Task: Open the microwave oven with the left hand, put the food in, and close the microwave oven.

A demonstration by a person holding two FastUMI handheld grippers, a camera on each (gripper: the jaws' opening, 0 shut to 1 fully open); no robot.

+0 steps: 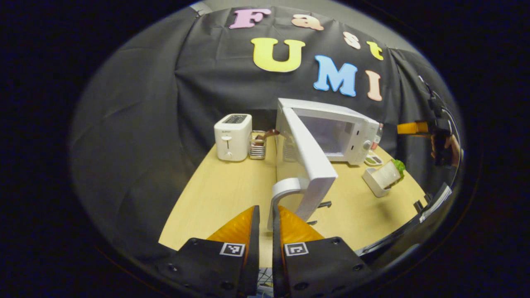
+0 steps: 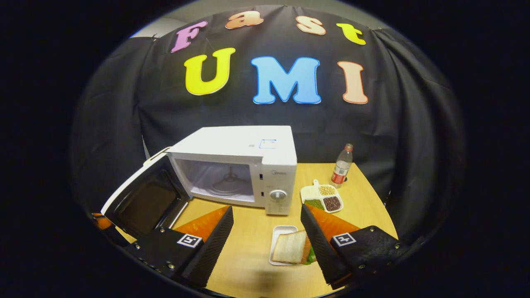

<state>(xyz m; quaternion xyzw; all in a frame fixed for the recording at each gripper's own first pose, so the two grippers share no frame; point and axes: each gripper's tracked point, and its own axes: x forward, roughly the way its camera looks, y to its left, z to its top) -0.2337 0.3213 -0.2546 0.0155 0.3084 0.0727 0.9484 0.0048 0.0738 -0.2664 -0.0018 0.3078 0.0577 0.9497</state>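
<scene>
The white microwave (image 1: 343,132) stands at the back of the wooden table with its door (image 1: 306,157) swung wide open toward me. My left gripper (image 1: 266,217) is shut on the door's white handle (image 1: 285,186), whose lower end sits between the fingers. In the right gripper view the microwave (image 2: 248,149) shows an empty cavity with a glass turntable (image 2: 225,182). The food, a sandwich in a small white tray (image 2: 290,246), lies in front of the oven. My right gripper (image 2: 267,209) hovers open just above it, touching nothing. That right gripper (image 1: 414,128) and its hand also appear far right.
A white toaster (image 1: 232,136) and a wire holder (image 1: 257,145) stand left of the microwave. A divided dish of beans (image 2: 323,198) and a drink bottle (image 2: 342,165) sit to the oven's right. The open door (image 2: 145,198) juts out over the table's left front.
</scene>
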